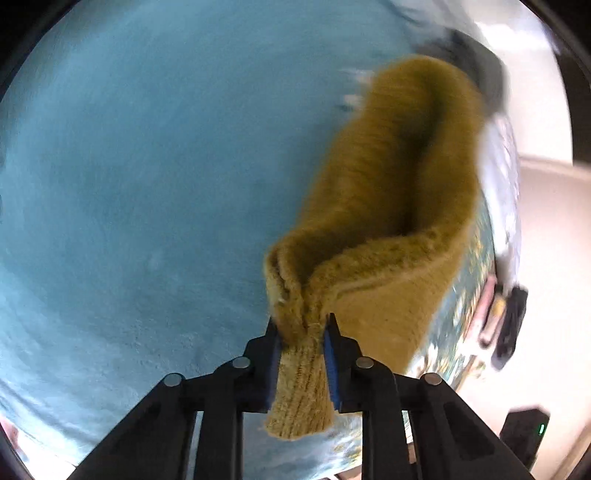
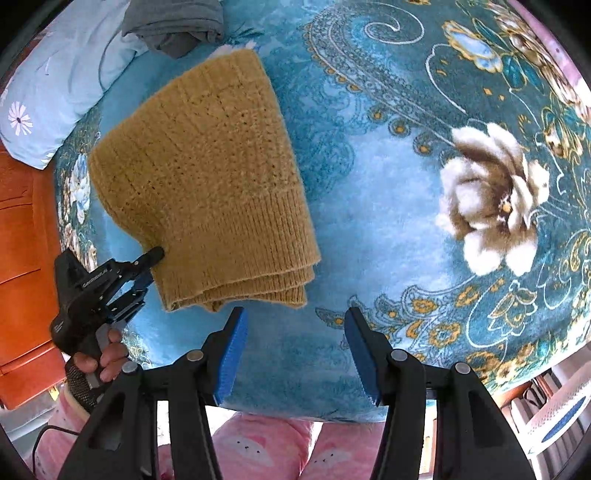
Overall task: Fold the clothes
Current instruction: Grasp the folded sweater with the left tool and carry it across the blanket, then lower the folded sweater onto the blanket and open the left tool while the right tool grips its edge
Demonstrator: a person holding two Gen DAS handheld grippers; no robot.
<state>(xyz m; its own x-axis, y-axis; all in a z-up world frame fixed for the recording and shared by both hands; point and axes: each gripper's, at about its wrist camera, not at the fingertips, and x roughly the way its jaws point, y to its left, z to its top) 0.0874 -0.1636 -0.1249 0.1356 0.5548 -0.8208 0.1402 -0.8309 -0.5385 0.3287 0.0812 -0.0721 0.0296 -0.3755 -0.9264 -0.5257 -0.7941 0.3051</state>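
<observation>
The left gripper (image 1: 302,334) has its blue-padded fingers (image 1: 274,354) clamped on the ribbed hem of a mustard knitted sweater (image 1: 388,206), a stub of ribbing sticking back between them toward the camera. From that pinch the knit runs away from the fingers in a thick fold, blurred at its far end, above a blue floral blanket (image 1: 129,184) that covers the bed. In the right wrist view the same gripper (image 2: 157,254) bites the left edge of the sweater (image 2: 207,177), which lies folded in several layers on the blanket (image 2: 388,184), ribbed hem nearest the camera. The person's hand (image 2: 105,356) holds that gripper's handle. The right gripper (image 2: 295,321) hovers just short of the hem with its fingers (image 2: 232,354) spread apart and nothing between them. Beyond the sweater lie a grey garment (image 2: 173,26) and a pale blue pillow (image 2: 62,85), and an orange wooden bedside (image 2: 26,258) runs along the left.
</observation>
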